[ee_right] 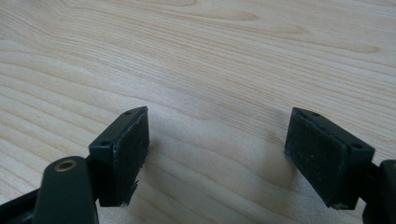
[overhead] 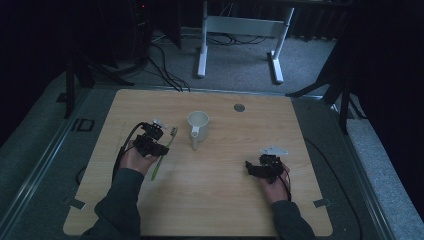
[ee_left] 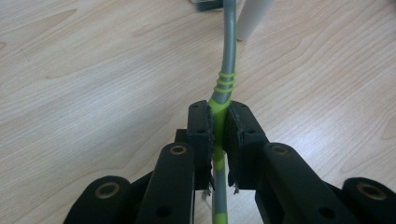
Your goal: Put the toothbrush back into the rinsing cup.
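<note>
A grey and green toothbrush (overhead: 164, 152) lies on the wooden table (overhead: 225, 210), its head toward a white mug (overhead: 197, 125). My left gripper (overhead: 156, 149) is shut on the toothbrush handle (ee_left: 225, 79); in the left gripper view both pads clamp the green part, and the grey neck runs on toward the mug's base (ee_left: 252, 18). My right gripper (overhead: 248, 167) rests low at the table's right, apart from both objects. Its jaws stand wide open in the right gripper view (ee_right: 217, 156), with bare wood between them.
A small round grey disc (overhead: 239, 107) is set in the table near the far edge. White desk legs (overhead: 202, 50) and cables lie on the floor beyond. Dark stands flank the table on both sides.
</note>
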The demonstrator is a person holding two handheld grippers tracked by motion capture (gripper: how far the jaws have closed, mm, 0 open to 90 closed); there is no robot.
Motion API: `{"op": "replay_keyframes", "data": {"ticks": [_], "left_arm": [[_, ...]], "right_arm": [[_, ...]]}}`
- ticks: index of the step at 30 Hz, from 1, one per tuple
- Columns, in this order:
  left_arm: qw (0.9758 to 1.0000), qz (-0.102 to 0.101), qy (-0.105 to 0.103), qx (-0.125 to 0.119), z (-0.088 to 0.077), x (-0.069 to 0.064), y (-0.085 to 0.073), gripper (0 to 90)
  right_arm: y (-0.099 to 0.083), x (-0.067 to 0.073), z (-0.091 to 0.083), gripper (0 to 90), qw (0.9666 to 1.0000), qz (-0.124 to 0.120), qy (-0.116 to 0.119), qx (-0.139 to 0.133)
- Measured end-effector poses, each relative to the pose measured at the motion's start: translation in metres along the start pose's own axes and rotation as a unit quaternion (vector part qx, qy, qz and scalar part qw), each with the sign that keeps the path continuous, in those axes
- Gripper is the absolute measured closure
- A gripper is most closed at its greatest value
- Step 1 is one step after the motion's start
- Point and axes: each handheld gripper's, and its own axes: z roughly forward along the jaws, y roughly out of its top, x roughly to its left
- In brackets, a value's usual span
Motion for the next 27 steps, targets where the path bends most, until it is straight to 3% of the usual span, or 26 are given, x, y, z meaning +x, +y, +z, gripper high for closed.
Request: {"op": "replay_keyframes", "data": {"ticks": [6, 10, 27], "left_arm": [[0.9995, -0.012, 0.017, -0.024, -0.0025, 0.0013, -0.0007, 81.0], [0.9992, -0.018, 0.017, -0.032, -0.0033, 0.0029, -0.0019, 81.0], [0.9973, -0.014, 0.023, -0.068, -0.0067, 0.0009, -0.0042, 80.9]], "right_arm": [[0.0000, 0.0000, 0.0000, 21.6, 1.0000, 0.000, 0.000, 0.000], [0.0000, 0.0000, 0.0000, 21.6, 1.0000, 0.000, 0.000, 0.000], [0.0000, 0.0000, 0.0000, 21.6, 1.0000, 0.000, 0.000, 0.000]]}}
